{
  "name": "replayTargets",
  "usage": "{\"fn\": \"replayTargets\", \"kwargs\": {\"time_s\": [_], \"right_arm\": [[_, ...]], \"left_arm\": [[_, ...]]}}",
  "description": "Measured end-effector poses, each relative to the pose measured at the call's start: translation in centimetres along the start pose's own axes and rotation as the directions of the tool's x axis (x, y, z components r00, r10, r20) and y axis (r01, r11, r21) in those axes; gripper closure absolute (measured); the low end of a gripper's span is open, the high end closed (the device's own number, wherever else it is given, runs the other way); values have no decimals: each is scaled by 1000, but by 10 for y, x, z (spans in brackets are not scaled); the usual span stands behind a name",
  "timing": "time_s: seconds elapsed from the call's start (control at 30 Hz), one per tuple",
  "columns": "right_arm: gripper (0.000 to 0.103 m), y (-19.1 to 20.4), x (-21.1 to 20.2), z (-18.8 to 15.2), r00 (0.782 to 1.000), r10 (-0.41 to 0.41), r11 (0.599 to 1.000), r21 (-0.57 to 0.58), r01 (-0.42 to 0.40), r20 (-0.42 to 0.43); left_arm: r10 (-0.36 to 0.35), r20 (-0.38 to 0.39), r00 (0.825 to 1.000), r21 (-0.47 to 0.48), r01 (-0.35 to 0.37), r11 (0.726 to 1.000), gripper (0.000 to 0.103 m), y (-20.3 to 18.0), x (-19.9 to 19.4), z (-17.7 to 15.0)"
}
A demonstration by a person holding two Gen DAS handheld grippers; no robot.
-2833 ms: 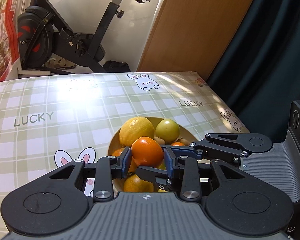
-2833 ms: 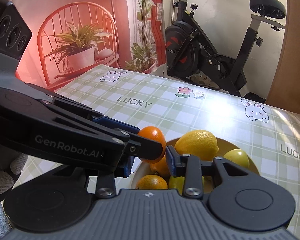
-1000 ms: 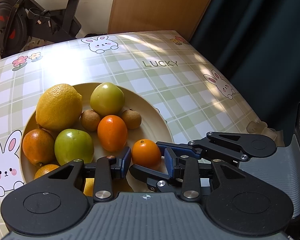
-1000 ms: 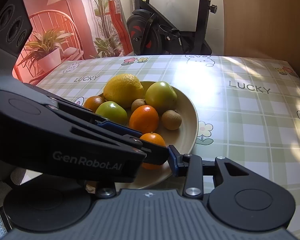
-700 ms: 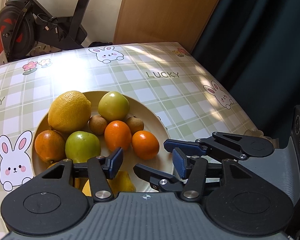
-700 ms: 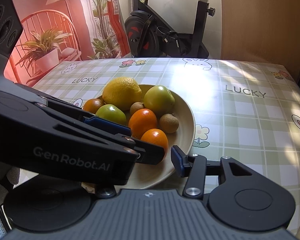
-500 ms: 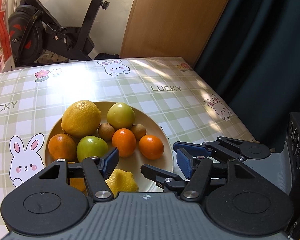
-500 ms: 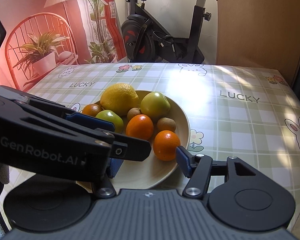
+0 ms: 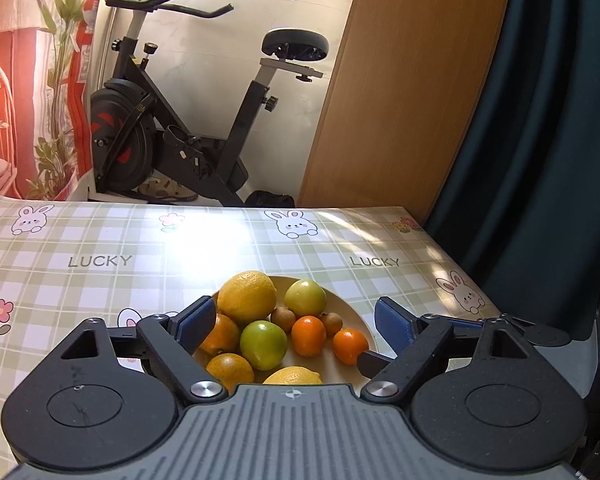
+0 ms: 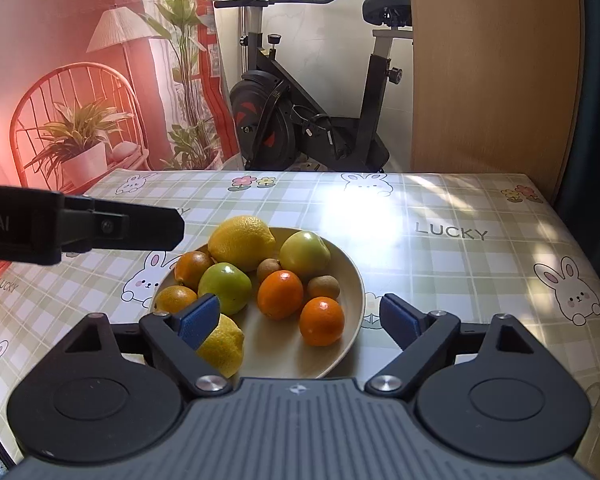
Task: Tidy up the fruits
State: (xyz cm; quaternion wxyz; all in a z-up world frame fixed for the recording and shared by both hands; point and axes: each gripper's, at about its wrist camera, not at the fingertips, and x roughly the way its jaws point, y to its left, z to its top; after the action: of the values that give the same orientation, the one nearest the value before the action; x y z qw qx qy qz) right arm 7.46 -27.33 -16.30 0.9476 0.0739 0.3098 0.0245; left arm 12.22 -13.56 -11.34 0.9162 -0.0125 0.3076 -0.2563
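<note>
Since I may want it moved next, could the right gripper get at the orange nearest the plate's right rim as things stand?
Probably yes: the orange lies clear on the plate, just ahead of the right gripper, whose jaws are opening with nothing between them.

I hold my left gripper [image 9: 294, 320] tilted downward, its blue-padded jaws opening with nothing clamped between them. My right gripper [image 10: 300, 318] points down likewise, jaws opening, empty.
</note>
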Motion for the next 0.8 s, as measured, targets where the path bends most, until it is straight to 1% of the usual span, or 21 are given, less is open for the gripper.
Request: {"fn": "replayTargets", "kwargs": {"time_s": [0.07, 0.2, 0.33, 0.43, 0.53, 0.7, 0.8], "right_arm": [[12, 4, -8, 2, 1000, -6, 1000, 1, 6, 17], [6, 15, -28, 6, 998, -23, 1000, 1, 23, 57], [2, 29, -52, 9, 994, -44, 999, 3, 44, 101], [1, 39, -67, 12, 991, -41, 999, 4, 40, 129], [0, 48, -78, 14, 988, -27, 1000, 11, 25, 150], [0, 60, -94, 20, 985, -18, 1000, 14, 15, 174], [0, 64, -103, 21, 982, -19, 1000, 19, 15, 190]], "left_arm": [[11, 30, 999, -2, -11, 1000, 13, 0, -12, 0], [51, 90, 995, -5, -51, 999, 10, -1, -40, -3], [82, 129, 988, -5, -82, 997, 9, -2, -65, -4], [146, 162, 976, -3, -147, 989, 6, -4, -85, -3], [201, 191, 961, -4, -204, 979, 6, -4, -100, -1], [254, 245, 936, 15, -266, 964, 4, -9, -126, 1], [265, 255, 930, 4, -275, 961, 3, -10, -135, 2]]}}
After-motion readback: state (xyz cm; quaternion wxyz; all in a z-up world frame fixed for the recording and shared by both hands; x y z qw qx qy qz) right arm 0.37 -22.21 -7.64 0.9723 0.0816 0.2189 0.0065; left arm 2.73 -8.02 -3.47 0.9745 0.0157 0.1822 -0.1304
